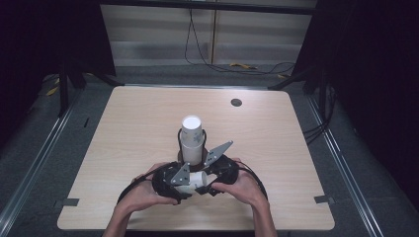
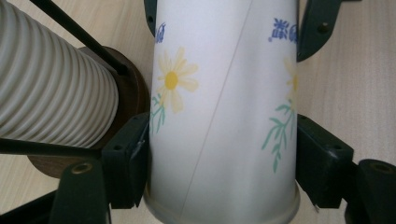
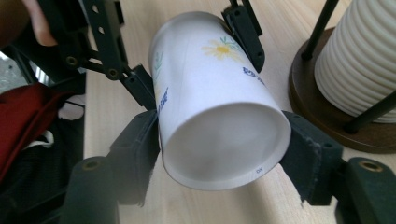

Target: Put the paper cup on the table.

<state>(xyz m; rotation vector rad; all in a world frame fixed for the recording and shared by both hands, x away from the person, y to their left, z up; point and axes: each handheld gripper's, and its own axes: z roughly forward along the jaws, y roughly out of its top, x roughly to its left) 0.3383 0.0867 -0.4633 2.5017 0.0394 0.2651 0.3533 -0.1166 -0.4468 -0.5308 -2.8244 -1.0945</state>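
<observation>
paper cup (image 3: 219, 116) rim cut off

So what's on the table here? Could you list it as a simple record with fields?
held thing: paper cup printed with daisies, lying on its side
left gripper: jaws pressed on the cup's sides near one end
right gripper: jaws pressed on the cup's bottom end
nearby: stack of ribbed cups upright in a wire holder on a round wooden base
surface: light wooden table
</observation>
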